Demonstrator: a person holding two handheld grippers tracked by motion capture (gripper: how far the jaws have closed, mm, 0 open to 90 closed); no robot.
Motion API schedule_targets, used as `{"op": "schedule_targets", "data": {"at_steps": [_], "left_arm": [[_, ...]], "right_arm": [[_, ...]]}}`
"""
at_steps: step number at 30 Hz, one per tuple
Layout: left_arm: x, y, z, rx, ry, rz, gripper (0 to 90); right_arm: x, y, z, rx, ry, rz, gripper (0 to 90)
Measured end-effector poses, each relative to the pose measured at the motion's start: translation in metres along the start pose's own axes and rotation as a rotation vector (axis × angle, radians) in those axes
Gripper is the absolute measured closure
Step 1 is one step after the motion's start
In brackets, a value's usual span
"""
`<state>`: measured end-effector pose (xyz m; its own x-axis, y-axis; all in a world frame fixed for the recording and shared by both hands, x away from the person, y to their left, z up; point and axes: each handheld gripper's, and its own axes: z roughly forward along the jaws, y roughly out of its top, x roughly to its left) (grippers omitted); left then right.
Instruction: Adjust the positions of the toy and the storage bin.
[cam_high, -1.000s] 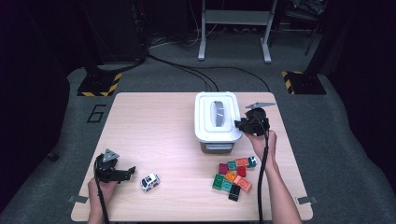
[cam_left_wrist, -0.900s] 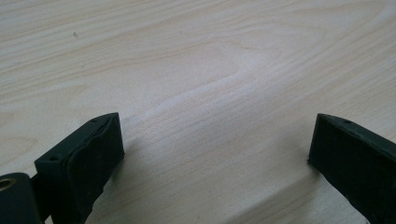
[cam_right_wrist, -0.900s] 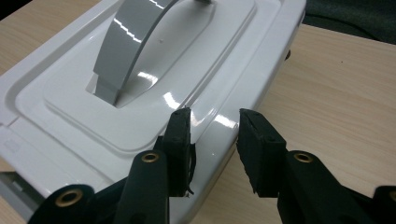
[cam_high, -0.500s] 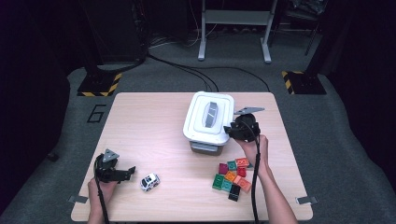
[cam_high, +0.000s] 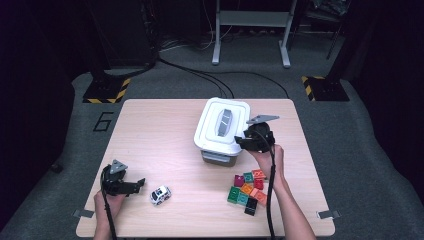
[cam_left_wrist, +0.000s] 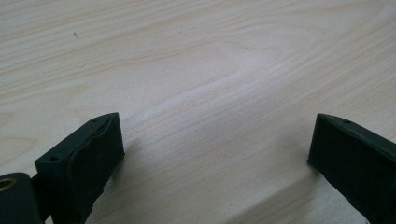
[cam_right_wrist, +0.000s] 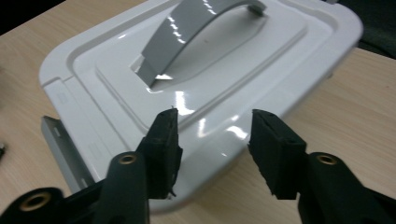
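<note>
A white lid (cam_high: 223, 124) with a grey handle (cam_right_wrist: 196, 28) sits askew on a grey box (cam_high: 219, 158) at the table's middle. My right gripper (cam_high: 248, 141) is at the lid's right front edge. Its jaws have just been opening. In the right gripper view they (cam_right_wrist: 217, 126) stand apart on either side of the lid's rim (cam_right_wrist: 219, 140), with the pads off it. My left gripper (cam_high: 135, 185) rests low at the front left, open over bare wood (cam_left_wrist: 217, 135). A small white toy car (cam_high: 160, 195) stands just to its right.
Several coloured bricks (cam_high: 247, 188) lie in a cluster at the front right, beside the person's right forearm. The grey box's rim (cam_right_wrist: 58, 142) pokes out from under the lid. The wooden table (cam_high: 155, 135) has free room left of the box.
The lid has slid left and turned, so it now overhangs the box. My right gripper went left with it and its jaws have spread. The left gripper and toy car kept still.
</note>
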<state>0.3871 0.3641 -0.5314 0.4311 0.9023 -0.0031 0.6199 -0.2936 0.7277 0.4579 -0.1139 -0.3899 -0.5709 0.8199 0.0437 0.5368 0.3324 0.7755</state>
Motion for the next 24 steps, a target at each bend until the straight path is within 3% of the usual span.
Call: {"op": "schedule_targets", "data": {"at_steps": [6, 11, 21, 24], "left_arm": [[0.001, 0.000, -0.001, 0.008, -0.008, 0.000, 3.1], [0.001, 0.000, 0.000, 0.001, -0.010, 0.001, 3.2], [0.001, 0.000, 0.000, 0.001, -0.006, -0.001, 3.3], [0.000, 0.001, 0.000, 0.009, 0.002, -0.014, 3.3]], "right_arm": [[-0.026, -0.022, -0.021, -0.032, -0.059, 0.056, 34.5], [-0.055, -0.058, -0.034, -0.036, -0.108, 0.105, 23.6], [-0.105, -0.136, -0.035, 0.024, -0.216, 0.186, 14.1], [-0.115, -0.154, -0.033, 0.037, -0.214, 0.202, 12.2]]}}
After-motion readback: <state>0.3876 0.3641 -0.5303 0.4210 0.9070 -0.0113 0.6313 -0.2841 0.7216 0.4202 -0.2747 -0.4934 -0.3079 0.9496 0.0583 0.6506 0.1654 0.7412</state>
